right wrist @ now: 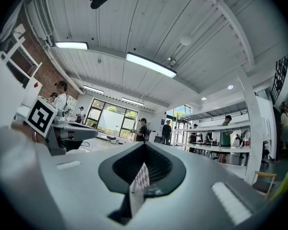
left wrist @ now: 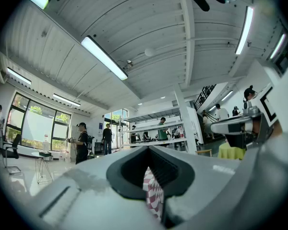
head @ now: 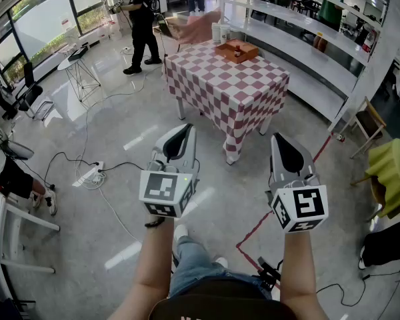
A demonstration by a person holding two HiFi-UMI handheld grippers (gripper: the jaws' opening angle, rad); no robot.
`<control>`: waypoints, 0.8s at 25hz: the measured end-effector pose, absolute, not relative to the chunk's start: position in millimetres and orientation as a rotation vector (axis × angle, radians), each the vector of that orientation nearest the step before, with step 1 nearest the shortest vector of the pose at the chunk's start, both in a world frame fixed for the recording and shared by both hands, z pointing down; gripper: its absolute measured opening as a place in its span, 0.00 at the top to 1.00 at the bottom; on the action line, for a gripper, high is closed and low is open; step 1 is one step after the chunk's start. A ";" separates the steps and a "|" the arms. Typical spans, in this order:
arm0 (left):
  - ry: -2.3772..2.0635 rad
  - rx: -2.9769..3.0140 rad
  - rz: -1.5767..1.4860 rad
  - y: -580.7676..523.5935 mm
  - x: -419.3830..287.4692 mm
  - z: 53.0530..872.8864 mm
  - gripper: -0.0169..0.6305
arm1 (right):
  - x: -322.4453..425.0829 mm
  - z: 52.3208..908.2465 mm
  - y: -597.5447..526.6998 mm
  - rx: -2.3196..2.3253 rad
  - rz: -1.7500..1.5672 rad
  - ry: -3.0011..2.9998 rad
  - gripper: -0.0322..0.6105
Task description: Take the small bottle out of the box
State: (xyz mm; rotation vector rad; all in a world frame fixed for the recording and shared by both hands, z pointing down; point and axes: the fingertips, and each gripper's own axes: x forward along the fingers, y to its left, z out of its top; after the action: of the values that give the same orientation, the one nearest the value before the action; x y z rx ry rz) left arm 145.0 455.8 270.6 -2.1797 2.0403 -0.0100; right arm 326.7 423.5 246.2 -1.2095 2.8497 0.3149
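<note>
A brown open box (head: 237, 50) stands at the far end of a table with a red-and-white checked cloth (head: 227, 89), well ahead of me. Something small and dark sits inside it; I cannot make out the bottle. Both grippers are held up over the floor, far short of the table. My left gripper (head: 187, 128) is shut and holds nothing. My right gripper (head: 278, 137) is shut and empty too. In the left gripper view the jaw tips (left wrist: 148, 147) meet, and a strip of checked cloth (left wrist: 154, 193) shows below them. The right gripper (right wrist: 144, 145) looks the same.
White cups (head: 220, 32) stand beside the box. Cables and a power strip (head: 88, 176) lie on the floor at left. A red tape line (head: 253, 229) crosses the floor. White shelving (head: 307, 52) runs behind the table, a yellow-green chair (head: 390, 172) stands right, and a person (head: 143, 25) stands far left.
</note>
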 end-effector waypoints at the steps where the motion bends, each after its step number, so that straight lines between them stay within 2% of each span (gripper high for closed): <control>1: 2.041 -2.189 -0.005 455.0 146.6 270.6 0.98 | 328.3 247.0 422.4 -1.218 0.312 2.850 0.95; 11: 2.017 -2.221 -0.001 410.4 120.4 279.7 0.98 | 307.9 262.5 379.0 -1.288 0.279 2.853 0.95; 20: 1.995 -2.252 0.018 297.8 39.8 289.2 0.98 | 232.9 271.1 275.6 -1.377 0.310 2.831 0.95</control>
State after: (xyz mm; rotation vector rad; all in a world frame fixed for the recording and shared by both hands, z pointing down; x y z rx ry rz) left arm 39.8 297.8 289.2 -2.2524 1.9948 0.0183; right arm 232.9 275.6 271.1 -1.3771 2.8309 0.3103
